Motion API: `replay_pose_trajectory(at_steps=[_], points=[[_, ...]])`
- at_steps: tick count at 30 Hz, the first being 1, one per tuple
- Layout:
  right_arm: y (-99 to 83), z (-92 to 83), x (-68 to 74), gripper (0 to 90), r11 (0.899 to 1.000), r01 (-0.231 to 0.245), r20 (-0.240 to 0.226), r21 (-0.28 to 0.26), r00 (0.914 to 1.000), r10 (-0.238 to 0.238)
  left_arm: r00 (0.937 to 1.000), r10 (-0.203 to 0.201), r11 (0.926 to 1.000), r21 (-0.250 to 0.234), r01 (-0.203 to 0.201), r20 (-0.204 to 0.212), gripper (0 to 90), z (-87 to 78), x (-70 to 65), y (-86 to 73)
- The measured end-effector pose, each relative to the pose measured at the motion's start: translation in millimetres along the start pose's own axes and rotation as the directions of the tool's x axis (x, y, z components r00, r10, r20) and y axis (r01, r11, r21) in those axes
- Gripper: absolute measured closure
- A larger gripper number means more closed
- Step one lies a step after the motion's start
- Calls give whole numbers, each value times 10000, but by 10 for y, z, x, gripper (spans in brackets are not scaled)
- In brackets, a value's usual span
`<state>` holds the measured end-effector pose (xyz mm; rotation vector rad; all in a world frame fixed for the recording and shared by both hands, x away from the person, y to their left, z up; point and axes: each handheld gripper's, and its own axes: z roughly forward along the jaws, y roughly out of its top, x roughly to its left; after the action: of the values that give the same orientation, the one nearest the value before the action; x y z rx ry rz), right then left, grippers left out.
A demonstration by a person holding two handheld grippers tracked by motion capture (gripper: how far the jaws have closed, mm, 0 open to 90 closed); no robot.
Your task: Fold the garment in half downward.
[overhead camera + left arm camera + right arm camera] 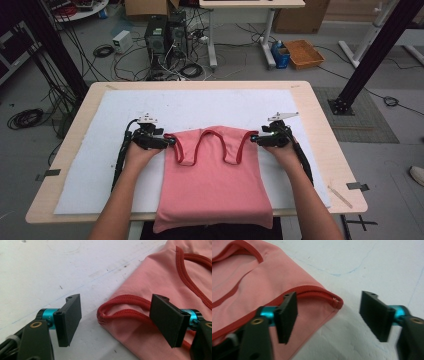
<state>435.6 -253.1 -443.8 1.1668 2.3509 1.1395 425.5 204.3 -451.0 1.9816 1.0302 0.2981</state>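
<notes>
The top (210, 175) is plain pink, its straps (125, 307) and edges trimmed in darker red. It lies on a white mat (90, 165) marked with thin blue lines, over a pale wood table (320, 130). Both grippers, left (115, 322) and right (327, 317), have black jaws on turquoise posts with brass-coloured rings.

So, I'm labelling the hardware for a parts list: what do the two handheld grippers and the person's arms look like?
Both the left gripper and right gripper are black, with flat rectangular black jaws on turquoise metal posts and brass-coloured rings near the jaw mounts. Each carries a grey three-cornered plate on top and trails a black cable along the forearm. The forearms are bare, no sleeves.
</notes>
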Motion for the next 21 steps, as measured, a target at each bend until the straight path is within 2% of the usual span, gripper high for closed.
replay_pose_trajectory(at_steps=[2,5,9,11,13,17,21], points=[[-5,58,5,413,9995,121,30,300,9999,-122,10000,45,9999,134,-45,12,371,9,2,4],[-11,87,25,495,9983,456,309,354,9984,-467,9989,435,9988,212,-431,-188,470,16,-19,10],[-8,89,41,686,9970,728,154,269,9972,-733,9954,764,9967,307,-747,-582,612,13,-36,16],[-2,85,60,777,9956,893,114,287,9959,-897,9962,764,9969,236,-754,-424,723,17,-37,14],[4,77,76,821,9939,1049,245,348,9941,-1058,9947,919,9956,218,-910,-454,799,23,-48,17],[10,45,66,837,9930,1128,284,358,9931,-1139,9900,1275,9917,218,-1264,-607,823,16,-48,31],[16,-19,16,839,9953,965,408,115,9945,-969,9906,1152,9931,-115,-1163,-739,828,-42,-3,38]])
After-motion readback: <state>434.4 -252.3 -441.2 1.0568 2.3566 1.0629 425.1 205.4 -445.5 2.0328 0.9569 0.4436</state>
